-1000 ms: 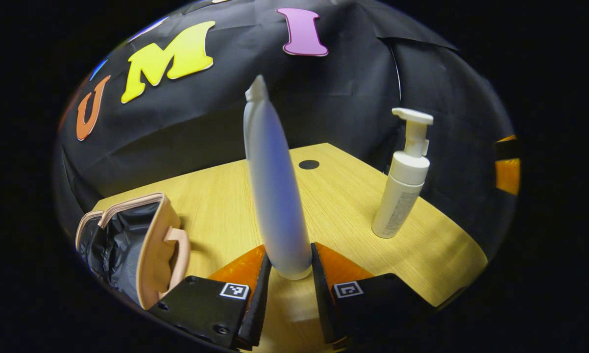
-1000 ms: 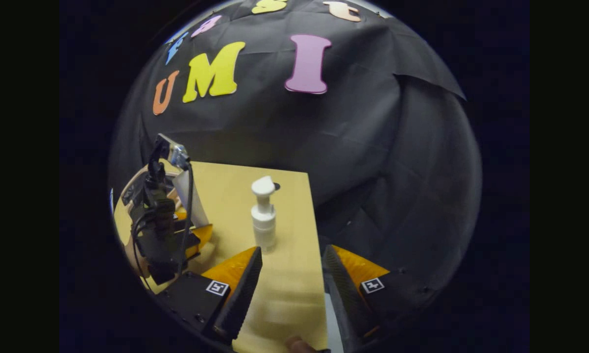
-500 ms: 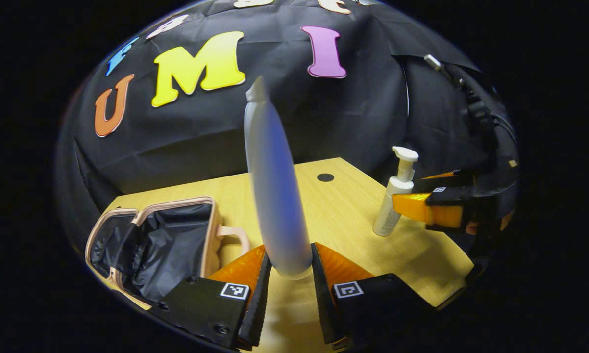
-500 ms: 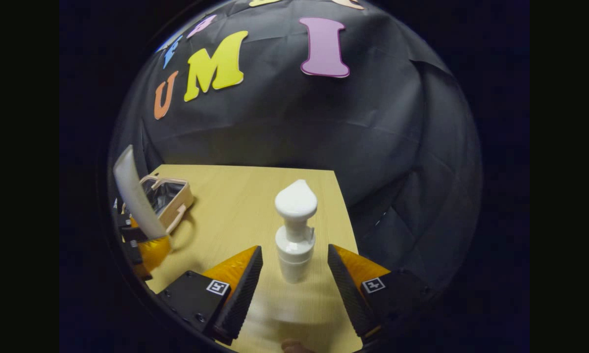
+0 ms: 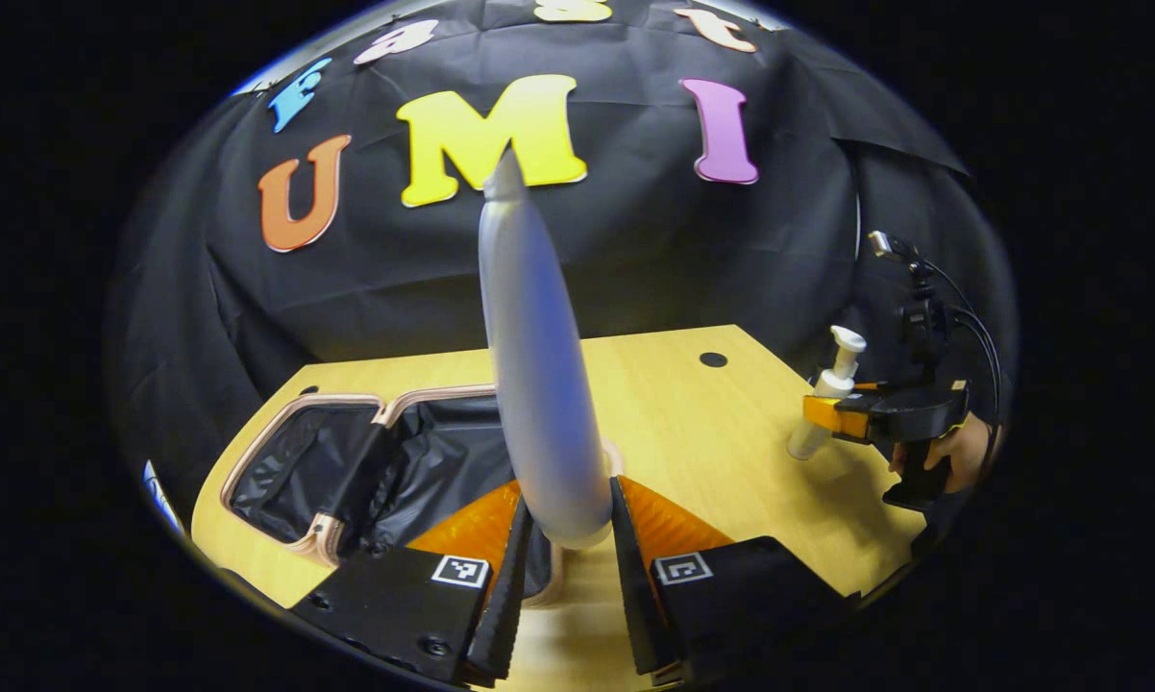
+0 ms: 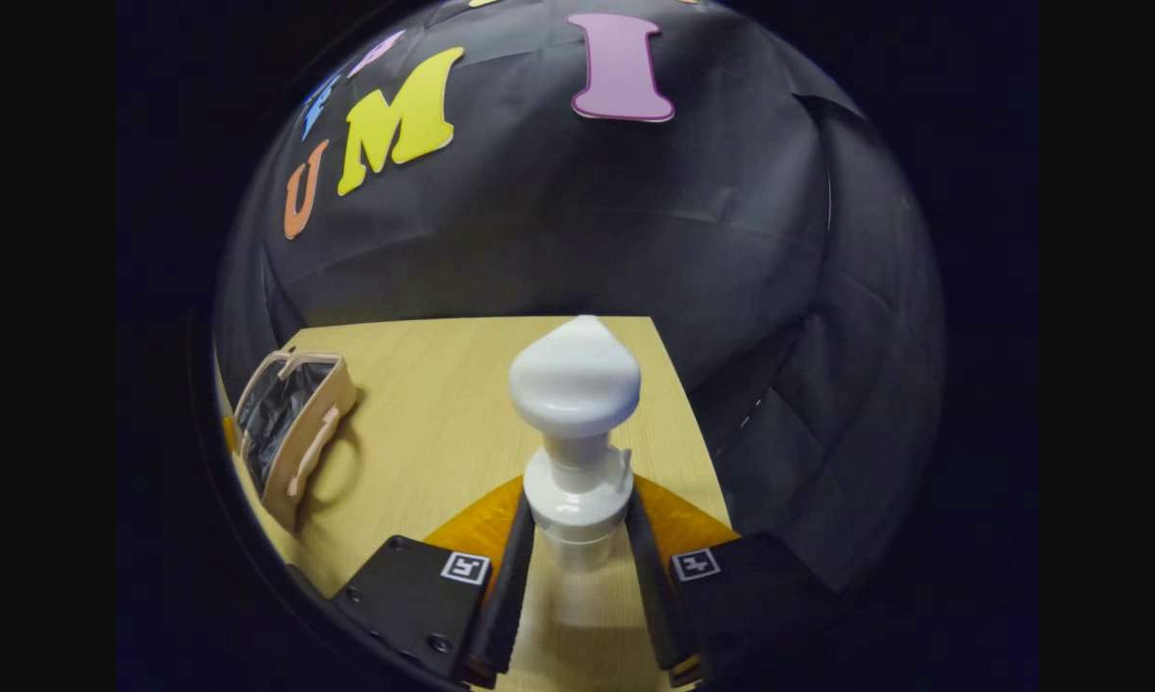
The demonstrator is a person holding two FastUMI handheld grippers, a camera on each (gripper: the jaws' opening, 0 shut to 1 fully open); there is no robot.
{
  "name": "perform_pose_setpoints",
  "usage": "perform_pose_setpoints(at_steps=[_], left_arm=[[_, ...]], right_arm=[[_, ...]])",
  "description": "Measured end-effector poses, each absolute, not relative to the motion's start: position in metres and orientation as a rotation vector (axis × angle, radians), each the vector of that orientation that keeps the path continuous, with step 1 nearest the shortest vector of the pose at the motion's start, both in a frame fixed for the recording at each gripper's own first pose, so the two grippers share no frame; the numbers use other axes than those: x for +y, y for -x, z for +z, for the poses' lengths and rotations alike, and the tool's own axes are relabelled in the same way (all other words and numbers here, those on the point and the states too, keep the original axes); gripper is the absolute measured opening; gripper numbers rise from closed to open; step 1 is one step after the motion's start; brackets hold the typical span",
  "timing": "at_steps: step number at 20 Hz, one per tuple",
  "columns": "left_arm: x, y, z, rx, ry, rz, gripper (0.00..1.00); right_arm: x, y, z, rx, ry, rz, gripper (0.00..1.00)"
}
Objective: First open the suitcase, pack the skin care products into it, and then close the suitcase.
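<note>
A tall white tube (image 5: 537,365) stands upright between the fingers of my left gripper (image 5: 566,567), which is shut on it just above the near edge of the open suitcase (image 5: 366,461). That small pink suitcase lies open on the wooden table (image 5: 693,442), showing its black lining. In the right gripper view it sits far left as the suitcase (image 6: 294,432). My right gripper (image 6: 577,567) is shut on the white pump bottle (image 6: 576,432), both fingers pressing its body. From the left gripper view, that pump bottle (image 5: 823,404) stands tilted in the right gripper (image 5: 842,418) at the table's right edge.
A hand (image 5: 957,452) holds the right gripper's handle at the right. A dark round hole (image 5: 713,359) marks the table's far part. The tabletop (image 6: 443,423) between suitcase and bottle is bare wood, and the table's right edge (image 6: 688,404) runs close beside the bottle.
My left gripper carried the tube leftward to above the suitcase. My right gripper moved forward around the pump bottle and shut on it.
</note>
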State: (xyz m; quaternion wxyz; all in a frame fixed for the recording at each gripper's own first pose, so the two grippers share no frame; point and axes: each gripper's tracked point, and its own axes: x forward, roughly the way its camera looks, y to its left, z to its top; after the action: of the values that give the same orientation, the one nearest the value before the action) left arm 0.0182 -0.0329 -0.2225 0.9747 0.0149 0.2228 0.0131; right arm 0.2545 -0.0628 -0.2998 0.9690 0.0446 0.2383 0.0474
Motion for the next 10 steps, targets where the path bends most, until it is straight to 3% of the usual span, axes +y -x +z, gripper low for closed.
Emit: perform_pose_setpoints(at_steps=[7,10], left_arm=[[0.045,-0.018,-0.223,0.485,-0.076,0.063,0.48],[0.078,-0.021,-0.235,0.529,-0.076,0.079,0.48]], right_arm=[[-0.056,-0.223,-0.281,0.516,-0.094,0.061,0.46],[-0.05,-0.2,-0.249,0.506,-0.151,0.044,0.49]])
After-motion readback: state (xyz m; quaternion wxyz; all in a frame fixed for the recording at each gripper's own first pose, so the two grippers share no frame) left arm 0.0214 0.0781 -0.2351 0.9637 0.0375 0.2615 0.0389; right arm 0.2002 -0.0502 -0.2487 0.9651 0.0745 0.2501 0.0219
